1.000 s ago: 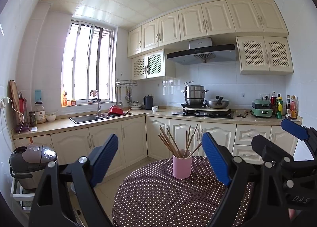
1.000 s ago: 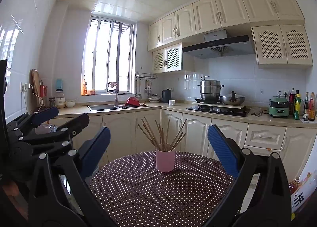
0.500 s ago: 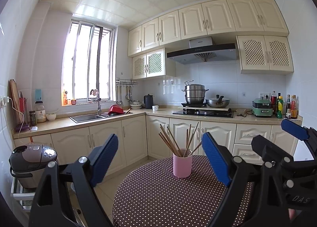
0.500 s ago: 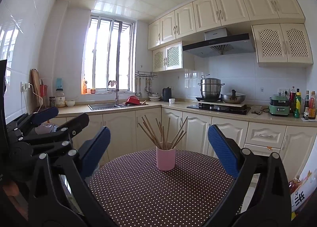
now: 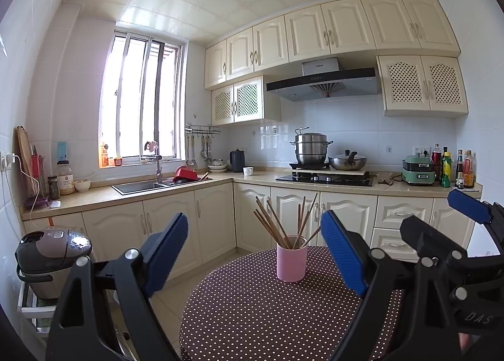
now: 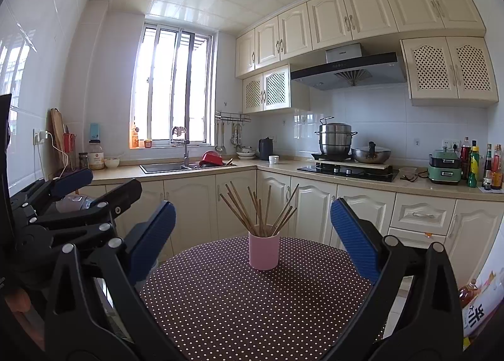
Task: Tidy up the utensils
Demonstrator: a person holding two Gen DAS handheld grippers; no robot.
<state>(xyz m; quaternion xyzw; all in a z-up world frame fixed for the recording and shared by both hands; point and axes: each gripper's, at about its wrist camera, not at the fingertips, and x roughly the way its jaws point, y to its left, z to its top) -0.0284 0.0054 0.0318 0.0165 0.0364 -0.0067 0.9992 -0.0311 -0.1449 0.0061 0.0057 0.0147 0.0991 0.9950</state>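
A pink cup [image 5: 291, 262] stands upright on a round table with a brown polka-dot cloth [image 5: 252, 313]. Several wooden chopsticks [image 5: 277, 222] fan out of it. The cup also shows in the right wrist view [image 6: 264, 250] with its chopsticks [image 6: 256, 208], on the same cloth [image 6: 236, 304]. My left gripper [image 5: 255, 257] is open and empty, held back from the cup above the table's near side. My right gripper [image 6: 252, 238] is open and empty, also short of the cup. Each gripper shows at the edge of the other's view.
Cream kitchen cabinets and a counter run behind the table, with a sink [image 5: 141, 186], a hob with pots [image 5: 327, 168] and bottles [image 5: 453, 168]. A rice cooker [image 5: 52, 253] stands on a low rack at the left. A printed package [image 6: 478, 307] sits low right.
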